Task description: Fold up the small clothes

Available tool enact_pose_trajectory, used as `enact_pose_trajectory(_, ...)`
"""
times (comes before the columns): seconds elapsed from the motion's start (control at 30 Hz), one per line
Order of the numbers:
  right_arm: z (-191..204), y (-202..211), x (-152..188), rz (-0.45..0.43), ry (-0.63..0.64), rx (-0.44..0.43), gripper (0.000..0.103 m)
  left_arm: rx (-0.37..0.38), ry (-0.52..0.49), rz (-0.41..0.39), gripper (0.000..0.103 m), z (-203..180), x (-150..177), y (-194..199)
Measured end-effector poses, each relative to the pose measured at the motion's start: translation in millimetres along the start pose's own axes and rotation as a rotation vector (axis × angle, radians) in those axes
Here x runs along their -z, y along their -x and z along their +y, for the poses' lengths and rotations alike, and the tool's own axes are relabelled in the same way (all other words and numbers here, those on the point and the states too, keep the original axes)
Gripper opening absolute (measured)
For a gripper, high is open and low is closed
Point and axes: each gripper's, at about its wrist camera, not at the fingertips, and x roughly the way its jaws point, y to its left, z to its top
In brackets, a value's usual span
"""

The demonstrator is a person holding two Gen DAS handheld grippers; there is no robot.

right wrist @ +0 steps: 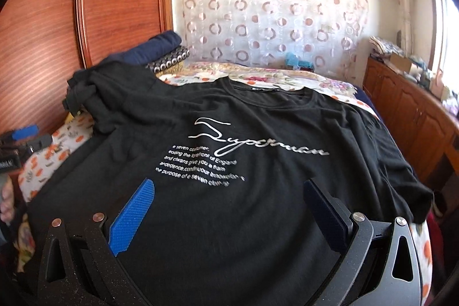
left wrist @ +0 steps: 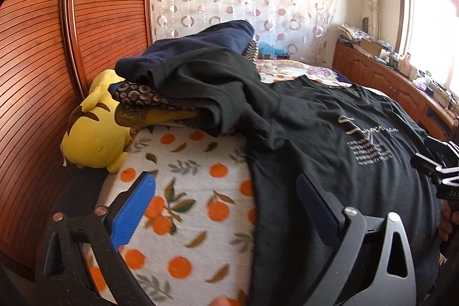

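A black T-shirt (right wrist: 229, 134) with silver lettering lies spread face up on the bed, collar toward the far side. My right gripper (right wrist: 226, 191) hovers over its lower front, open, with only flat cloth under the blue pads (right wrist: 134, 208). My left gripper (left wrist: 226, 191) is open too. It straddles the black T-shirt's (left wrist: 330, 134) left side edge, one pad over the orange-print sheet (left wrist: 183, 162) and the other over the cloth. The shirt's left sleeve drapes up against a pile of dark clothes (left wrist: 195, 68).
A yellow plush toy (left wrist: 91, 131) lies beside the pile against the wooden wardrobe (left wrist: 37, 62). A patterned curtain (right wrist: 272, 13) hangs behind the bed. A cluttered wooden cabinet (right wrist: 410, 108) runs along the right under the window. A hand (right wrist: 7, 200) shows at the left edge.
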Motion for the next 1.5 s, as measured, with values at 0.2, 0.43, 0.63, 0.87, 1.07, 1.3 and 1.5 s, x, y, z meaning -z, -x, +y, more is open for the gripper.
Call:
enact_pose_trajectory(0.2, 9.3, -12.7, -11.2, 0.032, 0.052, -0.052, 0.102, 0.069, 0.037, 0.016, 0.083, 17.7, -20.4, -12.4)
enact_pose_trajectory(0.43, -0.3, -21.0, -3.9, 0.115, 0.084, -0.093, 0.098, 0.115, 0.04, 0.047, 0.059, 19.1, -40.4, -34.0)
enact_pose_trajectory(0.63, -9.8, -16.7, -4.2, 0.118, 0.09, -0.094, 0.098, 0.166, 0.088, 0.088, 0.037, 21.6, -52.9, -55.7)
enact_pose_trajectory(0.87, -10.2, -15.7, -8.1, 0.095, 0.083, -0.078, 0.098, 0.166, 0.003, 0.033, 0.014, 3.0, -69.6, -40.7)
enact_pose_trajectory(1.07, -1.4, -27.2, -10.7, 0.093, 0.061, -0.081, 0.098, 0.231, -0.087, 0.032, 0.013, -36.6, -92.0, -34.0)
enact_pose_trajectory(1.3, -2.5, -27.7, -11.4, 0.097, 0.052, -0.086, 0.098, 0.27, -0.185, 0.083, 0.034, -81.3, -92.1, -25.5)
enact_pose_trajectory(1.5, -5.0, -28.8, -11.6, 0.1, 0.042, -0.09, 0.098, 0.279, -0.171, 0.075, 0.078, -63.2, -78.2, -9.9)
